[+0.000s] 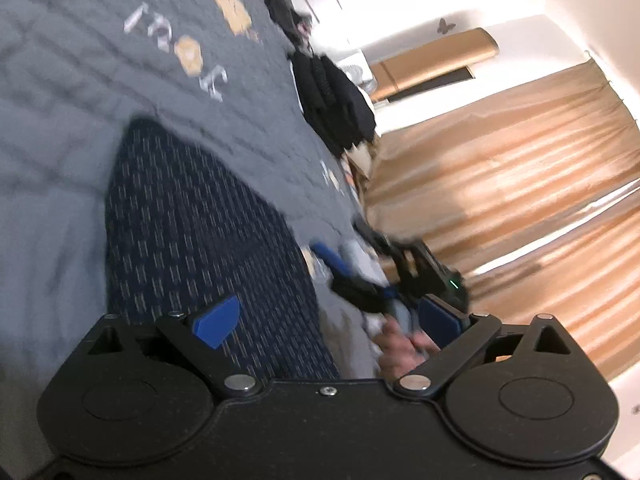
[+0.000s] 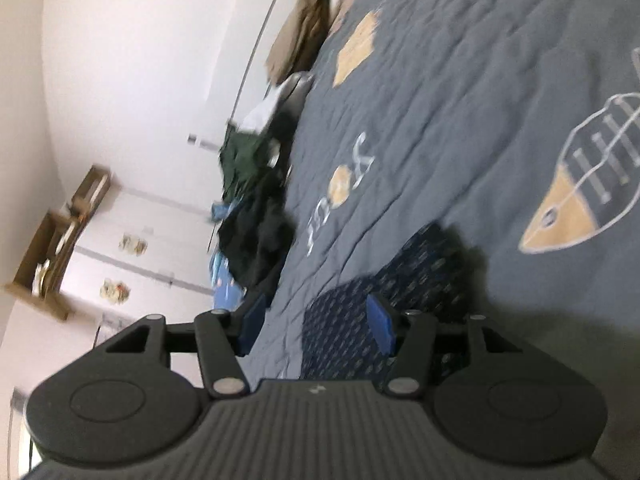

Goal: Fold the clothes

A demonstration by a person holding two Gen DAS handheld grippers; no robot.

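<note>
on grey bedspread [image 2: 460, 100], navy patterned garment [image 2: 348, 320]

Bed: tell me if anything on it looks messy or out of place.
A heap of dark clothes sits bunched and unfolded along the bed's far edge. The navy patterned garment lies flat by comparison. Nothing looks spilled or damaged.

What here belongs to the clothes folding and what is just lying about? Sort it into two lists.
For the job:
- dark blue patterned garment, flat on the bed
- left gripper, jaws open
- right gripper, jaws open
- pile of dark clothes

Lying about:
- grey quilt
- tan curtain
- wooden shelf
</note>
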